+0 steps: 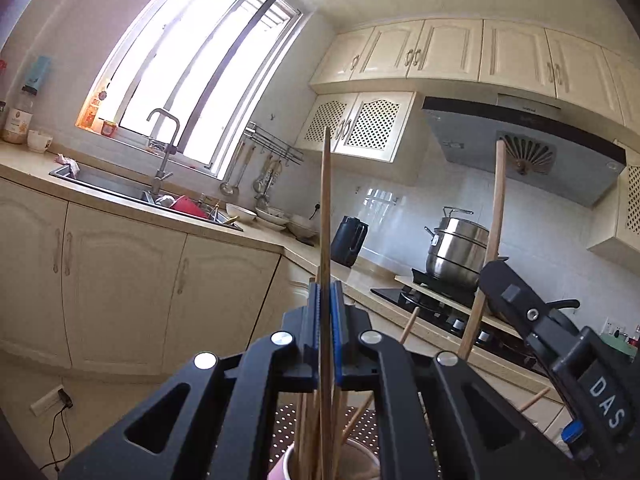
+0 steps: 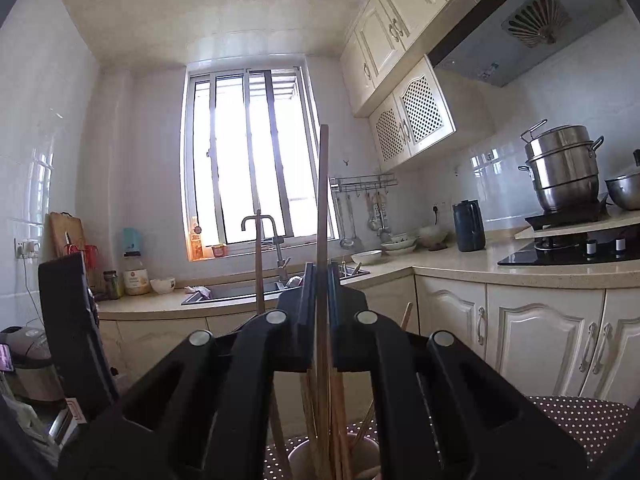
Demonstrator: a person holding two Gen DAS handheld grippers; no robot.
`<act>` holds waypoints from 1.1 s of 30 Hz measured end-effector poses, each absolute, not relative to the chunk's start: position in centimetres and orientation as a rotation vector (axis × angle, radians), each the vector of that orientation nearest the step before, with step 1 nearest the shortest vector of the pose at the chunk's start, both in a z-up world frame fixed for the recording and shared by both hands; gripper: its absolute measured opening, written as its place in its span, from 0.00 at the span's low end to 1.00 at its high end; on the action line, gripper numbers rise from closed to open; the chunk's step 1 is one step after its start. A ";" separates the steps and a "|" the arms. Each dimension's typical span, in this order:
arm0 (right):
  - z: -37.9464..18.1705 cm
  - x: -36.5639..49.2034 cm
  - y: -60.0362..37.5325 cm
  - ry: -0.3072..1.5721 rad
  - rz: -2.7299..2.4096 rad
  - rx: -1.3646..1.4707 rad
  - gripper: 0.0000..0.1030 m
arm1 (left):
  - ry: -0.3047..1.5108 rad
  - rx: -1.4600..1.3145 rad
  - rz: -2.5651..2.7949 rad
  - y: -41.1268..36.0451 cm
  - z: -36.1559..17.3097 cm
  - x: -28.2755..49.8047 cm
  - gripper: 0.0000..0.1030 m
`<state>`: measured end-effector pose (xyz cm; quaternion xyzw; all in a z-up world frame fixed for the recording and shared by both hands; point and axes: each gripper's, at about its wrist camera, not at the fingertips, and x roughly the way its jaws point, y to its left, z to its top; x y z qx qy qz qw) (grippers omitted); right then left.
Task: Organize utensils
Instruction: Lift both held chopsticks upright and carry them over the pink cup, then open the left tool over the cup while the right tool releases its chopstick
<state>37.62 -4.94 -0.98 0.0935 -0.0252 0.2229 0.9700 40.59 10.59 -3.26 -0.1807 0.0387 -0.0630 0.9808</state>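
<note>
Left gripper (image 1: 326, 300): blue ribbed pads clamped on a slim, upright wooden chopstick (image 1: 326, 216).
Right gripper (image 2: 321, 280): black jaws pinched on a second wooden chopstick (image 2: 322, 200).
Cup (image 2: 298, 454): round, pale, bristling with wooden sticks, directly below both grippers.
Cloth (image 2: 580, 416): brown, white-dotted, under the cup.

Right tool (image 2: 319, 280) clamped on upright chopstick (image 2: 322, 200)

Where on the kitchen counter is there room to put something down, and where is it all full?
Bare counter runs between the dark jug and the black stove. Another bare strip lies left of the sink, past the white cup. It is crowded by the sink's right end, where bowls sit under hanging ladles.
</note>
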 end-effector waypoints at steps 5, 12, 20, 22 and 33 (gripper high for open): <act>-2.2 38.1 -4.7 -0.031 0.456 0.169 0.06 | 0.095 -0.355 -0.127 10.1 -4.8 41.6 0.05; -3.3 37.9 -4.9 0.005 0.443 0.132 0.06 | 0.148 -0.305 -0.139 9.2 -6.5 41.2 0.06; -4.8 36.9 -5.4 0.053 0.422 0.096 0.06 | 0.192 -0.201 -0.126 8.3 -7.2 39.2 0.07; -5.0 36.7 -5.6 0.061 0.416 0.090 0.06 | 0.195 -0.194 -0.127 8.3 -7.1 38.6 0.26; -5.9 35.8 -5.5 0.121 0.392 0.057 0.06 | 0.166 -0.107 -0.055 8.9 -6.0 34.5 0.51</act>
